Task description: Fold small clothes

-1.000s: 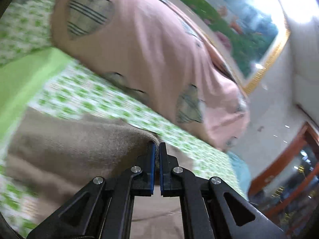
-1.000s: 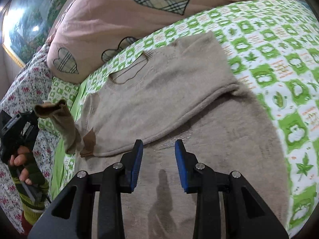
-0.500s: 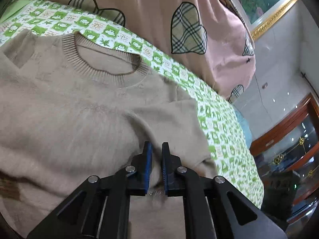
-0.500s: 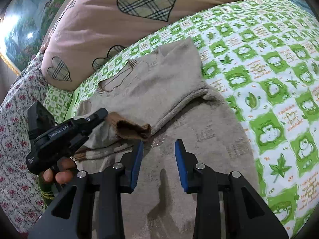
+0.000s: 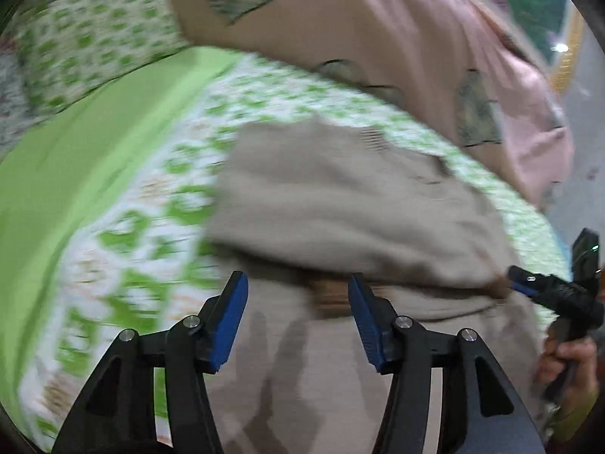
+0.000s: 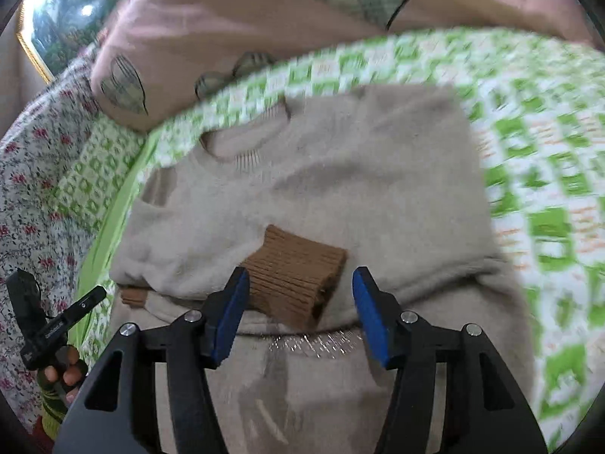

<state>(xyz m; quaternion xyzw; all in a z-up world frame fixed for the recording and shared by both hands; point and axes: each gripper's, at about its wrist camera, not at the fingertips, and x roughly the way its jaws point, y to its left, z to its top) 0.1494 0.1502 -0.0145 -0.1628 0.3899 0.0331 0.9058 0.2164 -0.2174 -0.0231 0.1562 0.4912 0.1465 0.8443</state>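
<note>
Sweater (image 6: 340, 174), beige knit, lies flat on the green-and-white checked bedsheet (image 6: 548, 159) and fills the middle of my right wrist view, its ribbed neckline (image 6: 245, 143) toward the upper left of the frame. One sleeve is folded across the body, and its brown ribbed cuff (image 6: 295, 276) rests on the knit just above the centre bottom of that frame.

My right gripper (image 6: 300, 314) hangs over the sweater with its blue pads spread wide apart, the cuff showing between and just beyond them; nothing is held. My left gripper (image 5: 298, 317) is likewise spread wide with nothing between the pads, hovering above the lower body of the sweater (image 5: 340, 208) in the bottom centre of the left wrist view. That view is smeared by motion blur, so fine detail of the knit is lost there.

A pink pillow with plaid hearts (image 6: 234, 26) spans the top of the right view and the upper right of the left view (image 5: 416, 38). At the lower left of the right view I see my left gripper's body and my hand (image 6: 66, 372) on its handle, over a floral cloth (image 6: 26, 174). At the right edge of the left view, my other hand (image 5: 567, 363) grips the right tool.
</note>
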